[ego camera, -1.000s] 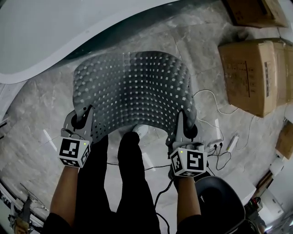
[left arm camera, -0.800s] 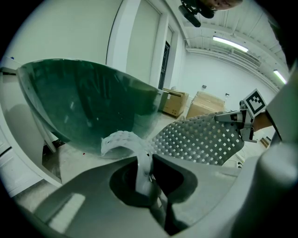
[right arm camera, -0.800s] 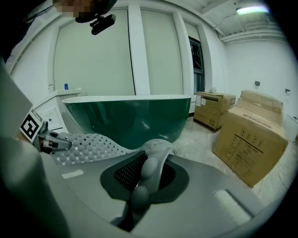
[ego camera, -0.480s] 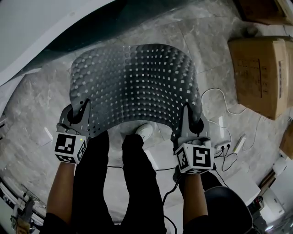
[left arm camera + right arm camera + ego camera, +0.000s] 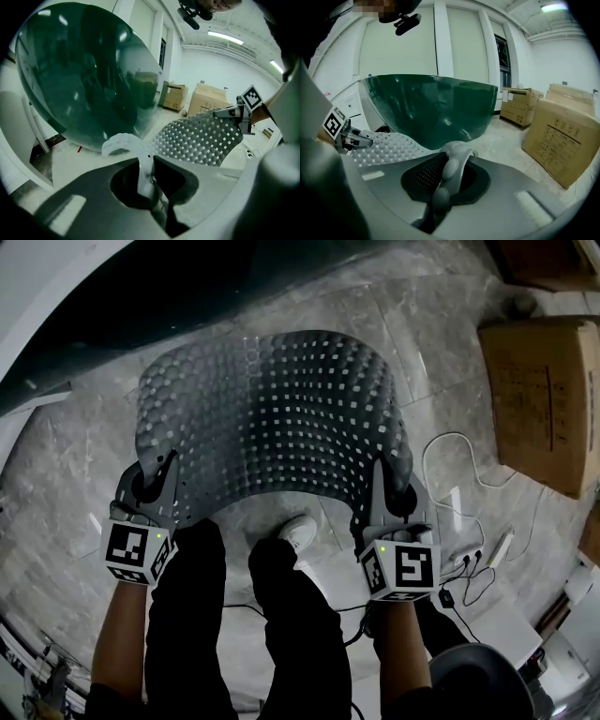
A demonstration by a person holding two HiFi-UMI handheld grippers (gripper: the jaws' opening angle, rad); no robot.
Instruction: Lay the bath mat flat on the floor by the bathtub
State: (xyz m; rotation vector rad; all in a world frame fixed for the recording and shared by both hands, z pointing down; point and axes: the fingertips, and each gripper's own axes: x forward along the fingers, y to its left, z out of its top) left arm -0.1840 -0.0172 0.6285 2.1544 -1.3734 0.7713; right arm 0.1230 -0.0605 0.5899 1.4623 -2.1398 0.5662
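Note:
A grey perforated bath mat (image 5: 272, 418) hangs arched in the air in front of the person, over the marble floor (image 5: 84, 465). My left gripper (image 5: 159, 486) is shut on the mat's near left corner; the left gripper view shows the pale mat edge (image 5: 140, 159) pinched between the jaws. My right gripper (image 5: 389, 493) is shut on the near right corner, and the mat's bumpy edge (image 5: 450, 173) sits in its jaws. The dark green bathtub (image 5: 159, 296) with a white rim lies just beyond the mat's far edge.
Cardboard boxes (image 5: 544, 399) stand on the floor at the right. White cables and a power strip (image 5: 464, 540) lie near the right gripper. The person's dark trouser legs and a white shoe (image 5: 298, 532) are below the mat.
Both grippers and the mat have shifted slightly nearer and lower in the view; the tub's rim has slid up and left, and the boxes have drifted right.

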